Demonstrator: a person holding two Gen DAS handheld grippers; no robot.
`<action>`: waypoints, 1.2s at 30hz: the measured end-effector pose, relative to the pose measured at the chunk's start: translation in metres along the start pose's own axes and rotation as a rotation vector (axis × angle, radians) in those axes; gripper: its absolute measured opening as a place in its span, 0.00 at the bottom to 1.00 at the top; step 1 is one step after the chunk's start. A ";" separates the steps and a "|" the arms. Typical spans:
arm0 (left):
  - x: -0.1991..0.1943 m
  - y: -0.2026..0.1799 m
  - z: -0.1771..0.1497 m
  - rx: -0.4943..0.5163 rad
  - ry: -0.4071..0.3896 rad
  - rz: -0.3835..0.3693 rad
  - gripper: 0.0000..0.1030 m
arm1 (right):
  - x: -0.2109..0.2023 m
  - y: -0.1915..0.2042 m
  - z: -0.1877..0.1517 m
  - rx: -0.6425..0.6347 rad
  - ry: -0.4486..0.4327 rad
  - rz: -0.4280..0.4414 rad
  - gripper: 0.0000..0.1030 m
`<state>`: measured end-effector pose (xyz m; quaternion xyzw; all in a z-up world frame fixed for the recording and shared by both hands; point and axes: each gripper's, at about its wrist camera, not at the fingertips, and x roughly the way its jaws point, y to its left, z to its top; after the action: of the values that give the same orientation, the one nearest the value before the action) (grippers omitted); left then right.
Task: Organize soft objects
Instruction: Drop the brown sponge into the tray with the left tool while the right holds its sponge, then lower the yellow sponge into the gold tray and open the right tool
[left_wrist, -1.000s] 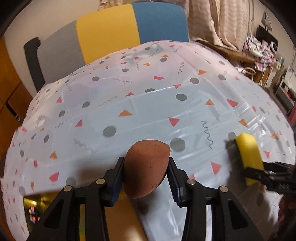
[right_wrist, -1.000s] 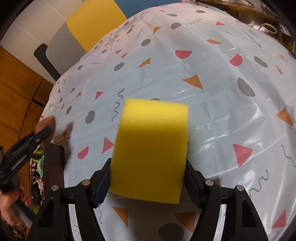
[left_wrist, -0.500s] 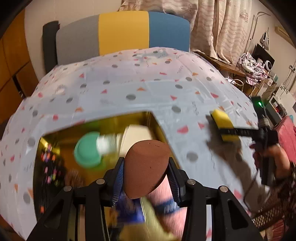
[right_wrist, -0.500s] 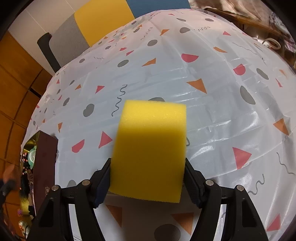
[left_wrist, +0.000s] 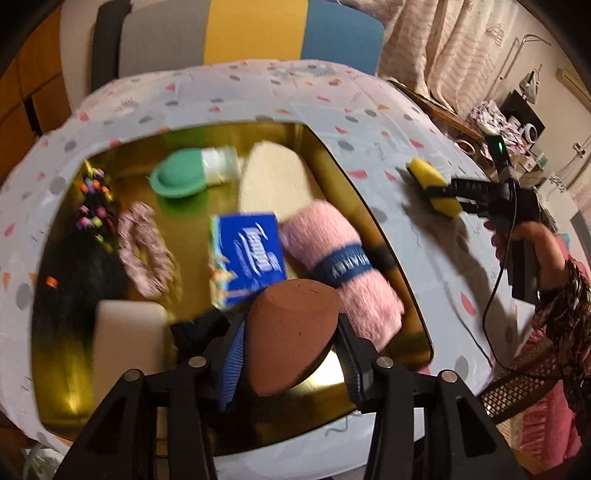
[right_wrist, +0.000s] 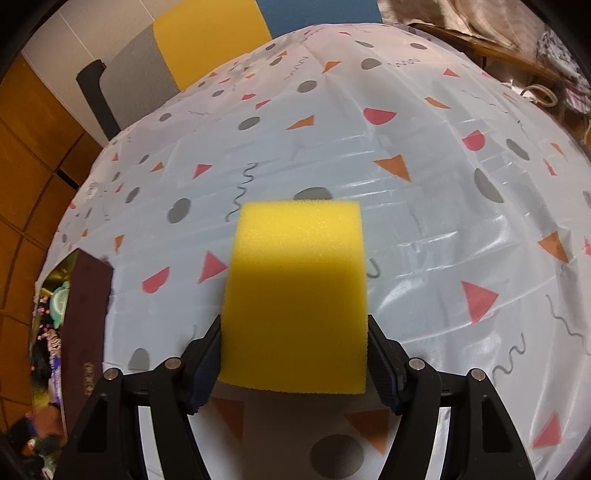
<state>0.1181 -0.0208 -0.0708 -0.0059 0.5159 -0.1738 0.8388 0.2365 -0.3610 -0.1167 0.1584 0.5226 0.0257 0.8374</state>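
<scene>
1. Table (right_wrist: 424, 206): covered by a white cloth printed with triangles, dots and squiggles; it carries the box at its left side

2. Box (left_wrist: 402, 295): gold-lined and open. A second ago the left view showed only cloth; now the box fills it, so the left gripper has swung over it, and a drop-in looks near

3. Towel (left_wrist: 332, 266): pink roll in the box, with a blue band whose white lettering is too blurred to read

4. Packet (left_wrist: 251, 254): blue, beside the towel; its white script logo is unreadable

5. Sponge (right_wrist: 295, 291): yellow block pinched in the right gripper (right_wrist: 295, 354), held above the cloth well right of the box, almost unmoved

6. Puff (left_wrist: 291, 336): brown egg-shaped, clamped in the left gripper (left_wrist: 291, 354), above the box's near edge
</scene>
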 end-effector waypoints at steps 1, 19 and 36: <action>0.002 -0.002 -0.002 0.011 0.003 0.003 0.48 | -0.001 0.001 -0.001 0.004 0.000 0.014 0.67; -0.037 0.002 -0.032 -0.018 -0.215 -0.030 0.75 | -0.038 0.026 -0.014 -0.038 -0.144 0.152 0.67; -0.060 0.026 -0.056 -0.085 -0.342 -0.066 0.75 | -0.058 0.202 -0.055 -0.412 -0.058 0.334 0.68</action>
<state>0.0528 0.0311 -0.0499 -0.0878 0.3721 -0.1755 0.9072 0.1863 -0.1688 -0.0294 0.0693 0.4487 0.2648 0.8507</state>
